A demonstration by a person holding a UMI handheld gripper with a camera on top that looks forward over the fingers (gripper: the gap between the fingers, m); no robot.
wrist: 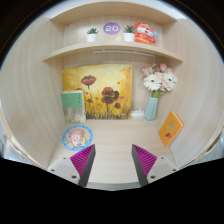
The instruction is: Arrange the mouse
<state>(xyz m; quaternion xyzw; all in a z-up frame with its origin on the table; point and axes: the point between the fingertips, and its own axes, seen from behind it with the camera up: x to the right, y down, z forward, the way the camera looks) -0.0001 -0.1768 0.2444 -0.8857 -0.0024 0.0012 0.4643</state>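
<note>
Judged to be at the very opening of the task: looking for the mouse, nothing grasped and nothing yet moved. No mouse to be seen anywhere, so no telling its place beyond "out of sight", perhaps nearer than the fingers point(82, 160) or off to a side.

Taken from largest down:
- Pale wooden surface point(112, 148) set in an alcove, bare just ahead of the fingers.
- Two shelves above it, the lower shelf point(70, 53) and the upper shelf point(75, 14) curving across the back.
- Flower painting point(97, 91) leaning against the back wall, between a green book point(73, 104) and a vase of pale flowers point(153, 98).
- Orange card point(171, 128) propped at the right, near the vase.
- Round patterned disc point(77, 137) lying flat at the left, just beyond the left finger.
- Purple round clock-like piece point(111, 29), an orange figure point(146, 33) and two small potted plants point(92, 33) up on the lower shelf.

Fingers spread wide apart, pink pads facing each other, nothing between them, held low over the near edge of the surface.

Next move, as a guess: turning or pulling back to bring the mouse into sight, then lining up over it with the fingers kept apart.

As for the look of the mouse: shape, colour and cord all impossible to tell from here.
</note>
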